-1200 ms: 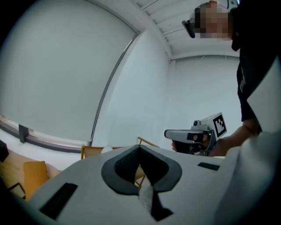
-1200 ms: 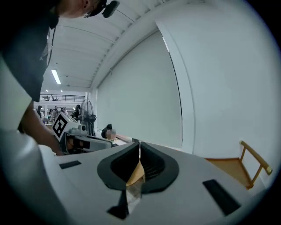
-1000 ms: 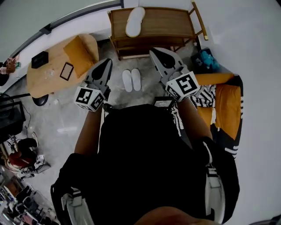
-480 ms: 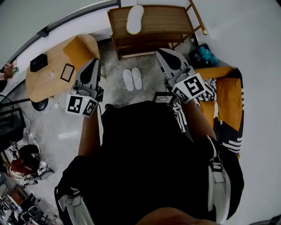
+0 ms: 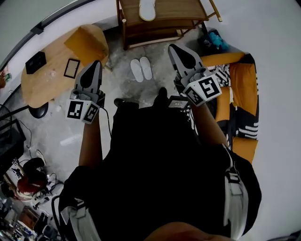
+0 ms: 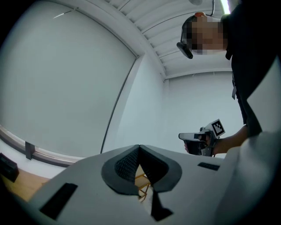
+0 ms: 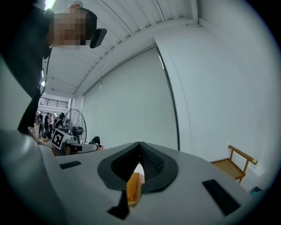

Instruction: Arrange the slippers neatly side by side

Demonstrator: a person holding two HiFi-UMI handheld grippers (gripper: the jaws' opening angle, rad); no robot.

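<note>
Since both claws point level, high above the ground, the pair of flat white oblong slippers (image 5: 141,69) lies below and ahead of us. It sits on the grey concrete floor (image 5: 120,70), in the gap between our two arms. We hold the left gripper (image 5: 96,64) to the pair's left and the right gripper (image 5: 173,47) to its right. In the head view the pair sits about midway, so we judge neither hand clearly nearer.

The two slippers lie close beside each other. Their long axes run away from us toward the brown wooden rack (image 5: 171,12), leaning slightly left in the picture. We cannot tell whether they touch.

Each claw's own view shows its dark ribbed pads (image 6: 126,165) met at the tips with nothing clamped between them, so both claws are closed and empty.

To our eye the pair already looks tidy. Any further reach would, we judge, mean tipping a claw downward and opening it across a slipper's narrow width. A white oblong thing (image 5: 147,8), possibly another slipper, rests on top of the rack.
</note>
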